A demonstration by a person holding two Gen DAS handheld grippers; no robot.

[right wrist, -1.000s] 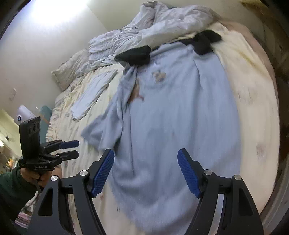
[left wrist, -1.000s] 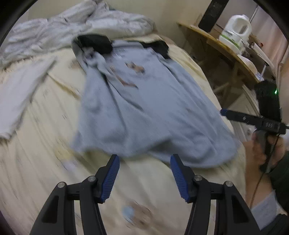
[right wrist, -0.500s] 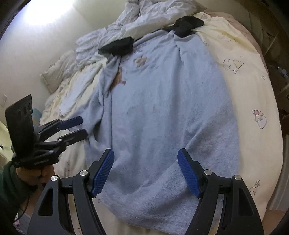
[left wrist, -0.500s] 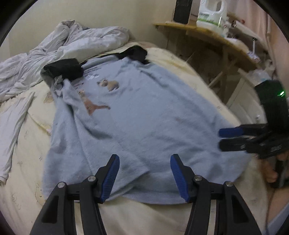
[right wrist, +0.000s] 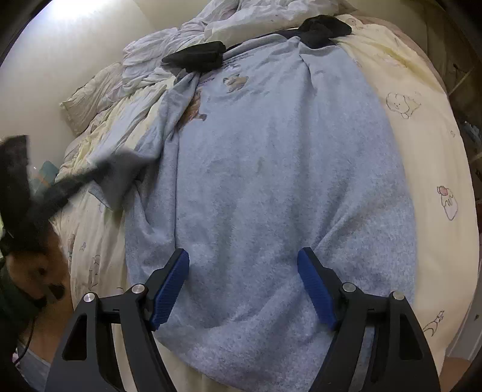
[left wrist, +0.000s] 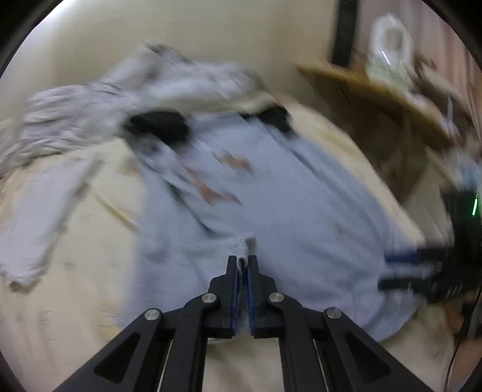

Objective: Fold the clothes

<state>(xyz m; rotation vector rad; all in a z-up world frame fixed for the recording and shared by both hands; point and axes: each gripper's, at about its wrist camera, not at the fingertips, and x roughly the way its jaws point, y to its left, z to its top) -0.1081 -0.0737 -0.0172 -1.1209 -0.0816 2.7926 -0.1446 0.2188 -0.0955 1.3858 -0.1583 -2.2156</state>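
the blue shirt [right wrist: 280, 181] lies spread out on the bed [right wrist: 427, 144], with its black collar end far away by the crumpled blanket [right wrist: 241, 18] and its bottom edge close to the person. it lies mostly flat, and flat cloth is easy to fold. its left side is bunched into a long ridge.

the left hand-held gripper [left wrist: 242, 262] is pressed together on a little bit of the shirt's near-left edge. a small tuft of blue cloth sticks up between its fingers. i think it holds the edge so that side can be lifted and laid over the middle.

the right hand-held gripper [right wrist: 242, 286] is spread wide and holds nothing. it hangs over the bottom of the shirt, maybe to take that part next or to keep it down.

the left view is very blurry, so the shirt's shape is hard to read there. but it shows the pinch up close, and a wooden shelf [left wrist: 376, 90] with a white jug [left wrist: 390, 42] beside the bed.

the right view is sharp. it shows the fuzzy cloth, the little animal pictures near the collar, the pillow [right wrist: 90, 96], and the left tool only as a dark blur at the shirt's left edge.
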